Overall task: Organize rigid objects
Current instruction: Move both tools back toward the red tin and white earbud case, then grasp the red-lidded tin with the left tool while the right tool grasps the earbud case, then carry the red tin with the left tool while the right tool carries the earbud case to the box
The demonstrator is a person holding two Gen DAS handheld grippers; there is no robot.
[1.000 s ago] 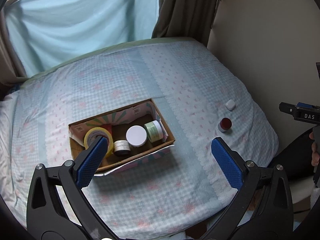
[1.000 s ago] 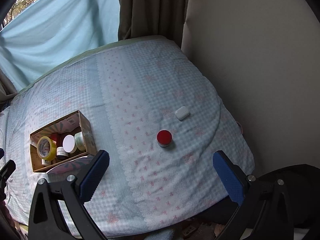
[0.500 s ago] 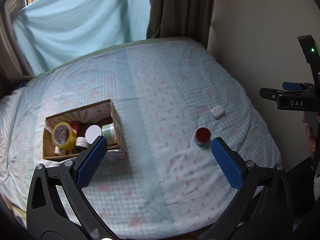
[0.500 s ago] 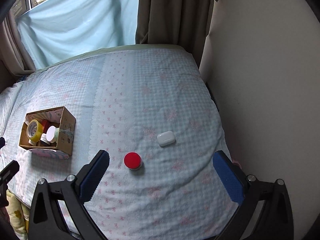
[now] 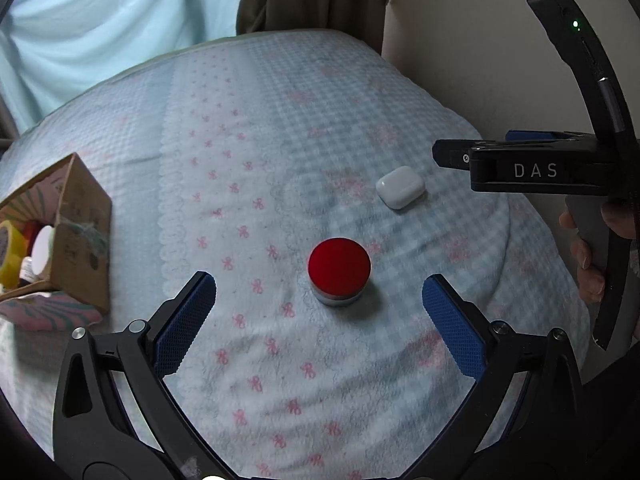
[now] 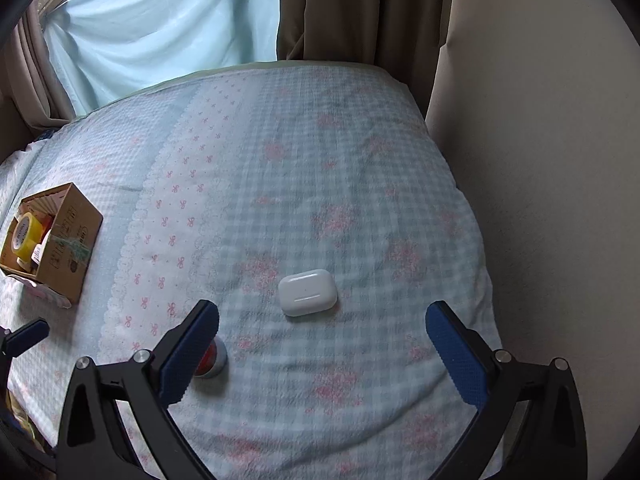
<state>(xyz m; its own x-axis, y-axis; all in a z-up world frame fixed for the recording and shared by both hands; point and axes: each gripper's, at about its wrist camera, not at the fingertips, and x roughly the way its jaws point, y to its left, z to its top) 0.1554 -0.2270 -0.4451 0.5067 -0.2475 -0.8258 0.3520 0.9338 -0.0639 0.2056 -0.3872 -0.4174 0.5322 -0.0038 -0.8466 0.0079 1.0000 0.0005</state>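
Note:
A small jar with a red lid [image 5: 339,270] stands on the blue checked bedspread, just ahead of my open left gripper [image 5: 318,304], between the lines of its fingers. A white earbud case [image 5: 400,187] lies beyond it to the right. In the right wrist view that white earbud case [image 6: 307,293] sits a little ahead of my open right gripper [image 6: 322,334], and the red-lidded jar [image 6: 211,362] peeks out behind the left finger. The cardboard box [image 5: 64,236] at the left holds a yellow tape roll [image 5: 8,254] and several small jars.
The right gripper's black body [image 5: 536,170], held by a hand [image 5: 586,256], hangs above the bed's right edge. A beige wall [image 6: 540,160] runs along the right side. Curtains [image 6: 352,8] hang behind the bed. The box [image 6: 56,244] sits near the left edge.
Both grippers have swung right and come down closer to the bed. The red-lidded jar now lies ahead of the left gripper and the earbud case ahead of the right; the box has slid left.

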